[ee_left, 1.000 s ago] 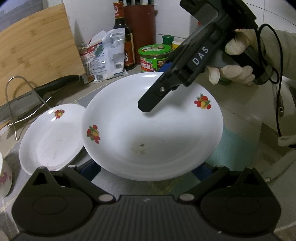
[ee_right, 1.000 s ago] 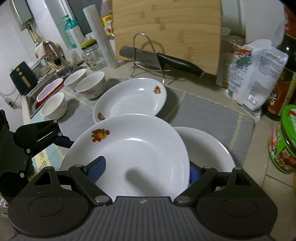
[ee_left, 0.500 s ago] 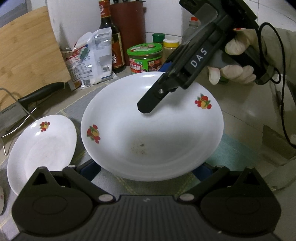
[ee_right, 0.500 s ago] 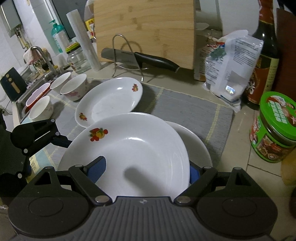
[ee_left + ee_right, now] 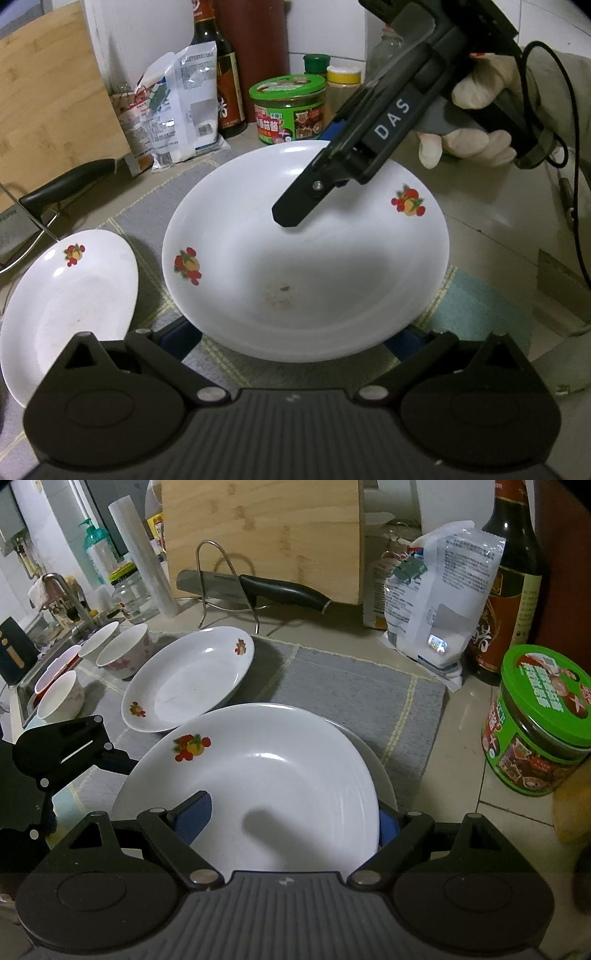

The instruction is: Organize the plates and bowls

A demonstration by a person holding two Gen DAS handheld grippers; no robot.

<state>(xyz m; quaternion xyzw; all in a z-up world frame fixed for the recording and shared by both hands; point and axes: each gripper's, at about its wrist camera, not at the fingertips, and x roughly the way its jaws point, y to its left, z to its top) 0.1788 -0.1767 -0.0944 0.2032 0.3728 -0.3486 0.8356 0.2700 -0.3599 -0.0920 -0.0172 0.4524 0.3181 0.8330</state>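
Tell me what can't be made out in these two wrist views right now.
- Left wrist view: the left gripper fingers' contact with the held plate, hidden under its rim.
- Right wrist view: the lower plate, mostly covered by the held plate, so any gap between them is unreadable.
- Right wrist view: the cleaver blade, partly behind the wire rack.

Glossy white plate (image 5: pixel 306 258), woven cloth mat (image 5: pixel 354 686), seemingly bamboo board (image 5: pixel 262 535)

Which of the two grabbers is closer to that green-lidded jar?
Right. The right gripper is at the plate edge on the jar's side, with the green-lidded jar just to its right. The left gripper is at the plate's opposite edge, farther away.
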